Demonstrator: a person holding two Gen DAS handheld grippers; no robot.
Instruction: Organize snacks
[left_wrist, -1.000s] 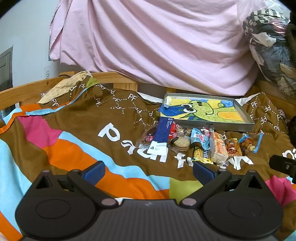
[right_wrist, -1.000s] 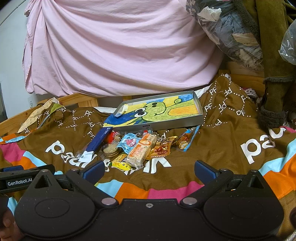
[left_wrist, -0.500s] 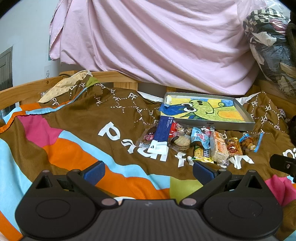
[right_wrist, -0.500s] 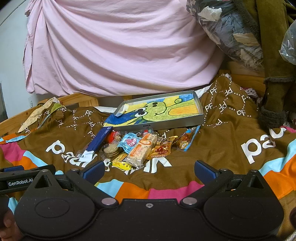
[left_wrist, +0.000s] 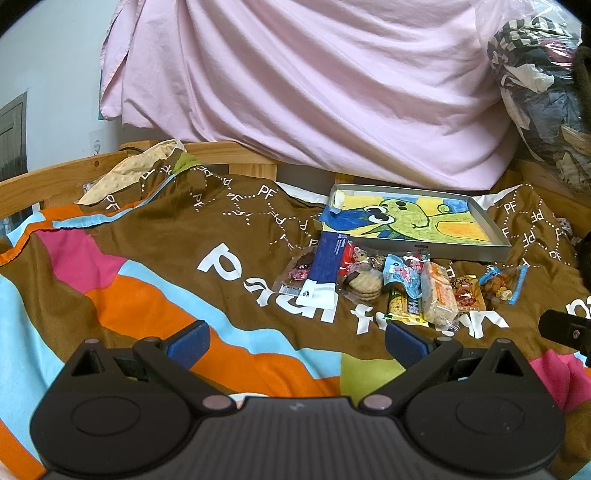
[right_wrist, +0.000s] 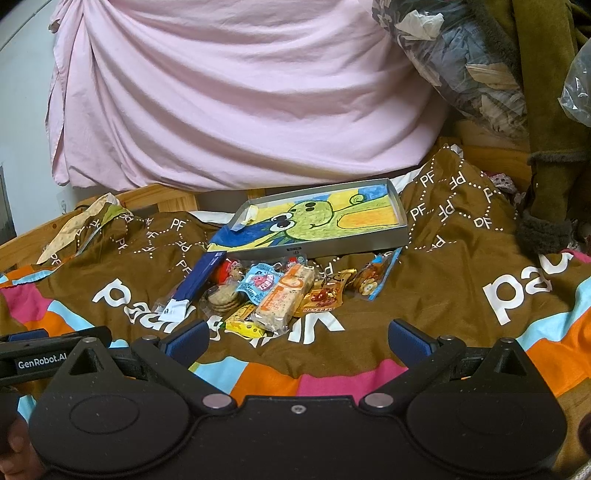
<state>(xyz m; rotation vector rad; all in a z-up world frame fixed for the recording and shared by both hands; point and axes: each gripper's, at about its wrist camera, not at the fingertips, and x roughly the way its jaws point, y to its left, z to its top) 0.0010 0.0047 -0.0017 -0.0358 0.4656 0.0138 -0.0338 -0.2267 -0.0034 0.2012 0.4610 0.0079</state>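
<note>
Brown blanket (left_wrist: 155, 236) with pink, orange and blue blocks covers the bed; a pink sheet (right_wrist: 236, 96) hangs behind it. At the far side sits a shallow grey tray (right_wrist: 403, 221) with a green cartoon drawing lining its bottom. I see no snacks in it yet.

Snack pile (right_wrist: 273, 291) lies on the blanket just in front of the tray's near wall, all touching or overlapping. Biggest first: long blue packet (left_wrist: 327, 264) at the left end, orange-and-white bar (right_wrist: 286, 297) in the middle, round biscuits (left_wrist: 364, 284) between those two, light-blue pouch (right_wrist: 260, 282) leaning on the bar, gold-red packet (right_wrist: 325, 293) to its right, blue-edged clear bag (right_wrist: 373, 280) at the right end, small yellow bar (right_wrist: 242, 323) nearest me.

Left gripper (left_wrist: 297, 338): fingers spread wide, nothing between them, low over the blanket, short of the pile. Right gripper (right_wrist: 297, 338): same, wide and empty, lined up roughly on the yellow bar and the orange-and-white bar. Left gripper body shows at the left edge of the right view.

My read: nothing sorted yet, we're at approach before first pick. Next move needs one gripper forward and down onto a single item. Yellow bar or orange-and-white bar looks easiest for the right side. Wrappers overlap, so I'd come in along the bar's short width to avoid dragging neighbours, then lift over the tray wall.
</note>
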